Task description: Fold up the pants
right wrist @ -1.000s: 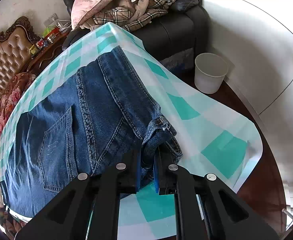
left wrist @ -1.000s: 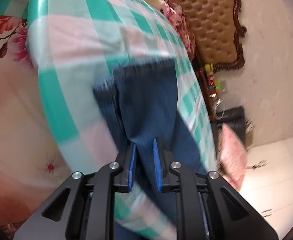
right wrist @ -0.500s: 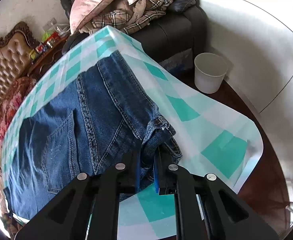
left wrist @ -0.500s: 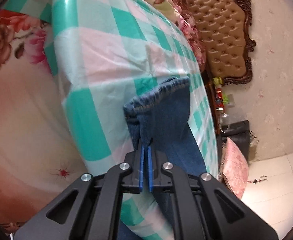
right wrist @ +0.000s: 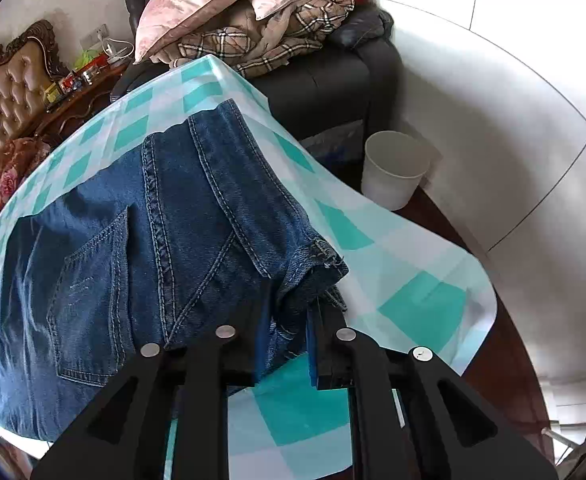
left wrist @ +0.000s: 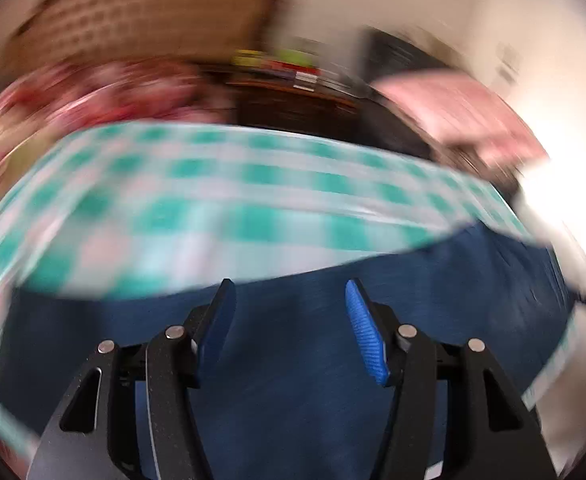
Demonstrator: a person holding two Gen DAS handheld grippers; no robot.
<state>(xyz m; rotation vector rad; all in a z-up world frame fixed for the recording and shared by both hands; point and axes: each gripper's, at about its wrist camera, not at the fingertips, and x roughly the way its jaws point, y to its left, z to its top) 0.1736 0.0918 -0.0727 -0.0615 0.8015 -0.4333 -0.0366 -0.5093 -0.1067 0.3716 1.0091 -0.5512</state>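
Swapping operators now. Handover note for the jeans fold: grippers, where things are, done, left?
Left gripper: open, nothing between the pads, above the jeans; this view is motion-blurred.
Right gripper: shut on the waistband corner, held at the near edge of the checked cloth.
Jeans: spread on the cloth, back pocket up, waist toward the right gripper; the leg ends are out of view.
Done: cannot confirm any fold.
Left: probably regrip with the left gripper, fold, then flatten.

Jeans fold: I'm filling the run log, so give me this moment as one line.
left tool open, over blue denim jeans | right tool shut on jeans waistband | teal-and-white checked cloth beneath
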